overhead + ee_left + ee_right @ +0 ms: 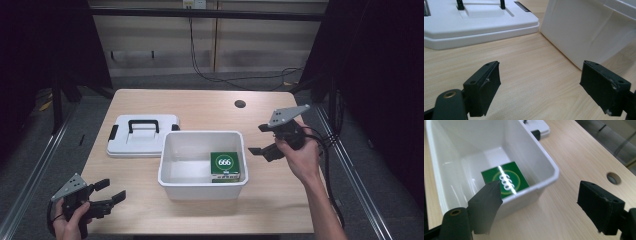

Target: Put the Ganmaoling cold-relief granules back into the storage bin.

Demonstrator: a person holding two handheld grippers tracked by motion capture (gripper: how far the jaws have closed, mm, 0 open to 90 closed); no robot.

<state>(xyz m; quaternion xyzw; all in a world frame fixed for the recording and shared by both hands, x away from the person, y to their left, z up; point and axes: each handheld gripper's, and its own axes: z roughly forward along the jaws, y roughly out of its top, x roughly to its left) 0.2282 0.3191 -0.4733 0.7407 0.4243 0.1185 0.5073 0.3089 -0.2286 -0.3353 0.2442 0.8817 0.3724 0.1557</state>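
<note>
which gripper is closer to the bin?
The right gripper, open beside the white bin's right wall. The left gripper sits farther off at the table's near-left corner.

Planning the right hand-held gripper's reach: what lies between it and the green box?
The white bin's side wall: the green box sits inside the bin, the right hand-held gripper outside it, as the right gripper view shows.

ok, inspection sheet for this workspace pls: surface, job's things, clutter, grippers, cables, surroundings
Surface: light wood table, round hole near far right corner.
Job's things: open white bin at centre, green box marked 666 in its right end; white lid with black handle lying flat left of the bin.
Clutter: nothing seen.
Grippers: left gripper open, at near left corner; right gripper open, right of the bin, empty.
Cables: black cable trails from right gripper; more on the floor behind.
Surroundings: dark curtains, metal rails either side.
</note>
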